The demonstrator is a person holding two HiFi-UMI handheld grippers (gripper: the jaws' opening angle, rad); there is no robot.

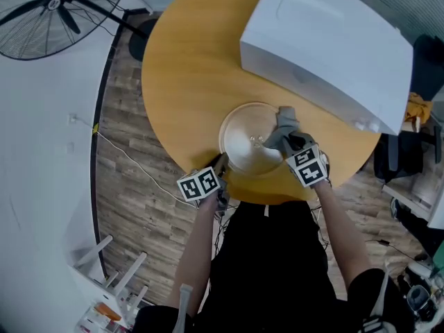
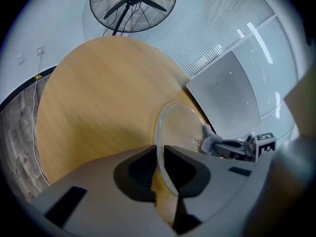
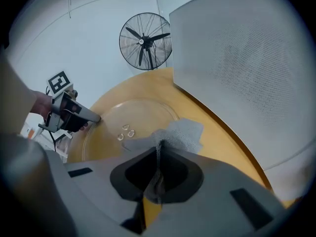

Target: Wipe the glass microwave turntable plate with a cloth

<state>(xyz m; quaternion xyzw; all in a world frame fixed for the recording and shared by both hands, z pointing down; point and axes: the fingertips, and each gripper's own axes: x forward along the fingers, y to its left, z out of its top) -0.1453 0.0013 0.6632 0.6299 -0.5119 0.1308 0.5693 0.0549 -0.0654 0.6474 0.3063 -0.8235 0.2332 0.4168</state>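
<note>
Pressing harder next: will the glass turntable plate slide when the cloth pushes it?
Likely stiff and slippery: a smooth glass turntable plate on a bare wooden table. The left gripper clamping its rim should stop sliding.

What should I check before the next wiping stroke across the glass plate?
1. Left gripper clamped on the rim of the glass plate: ok.
2. Right gripper shut on the cloth: ok.
3. Cloth in contact with the plate: ok, it lies over the rim on the microwave side.
4. Plate flat on the table: cannot tell.
5. Gap between plate and microwave: ok, they stand apart.
</note>
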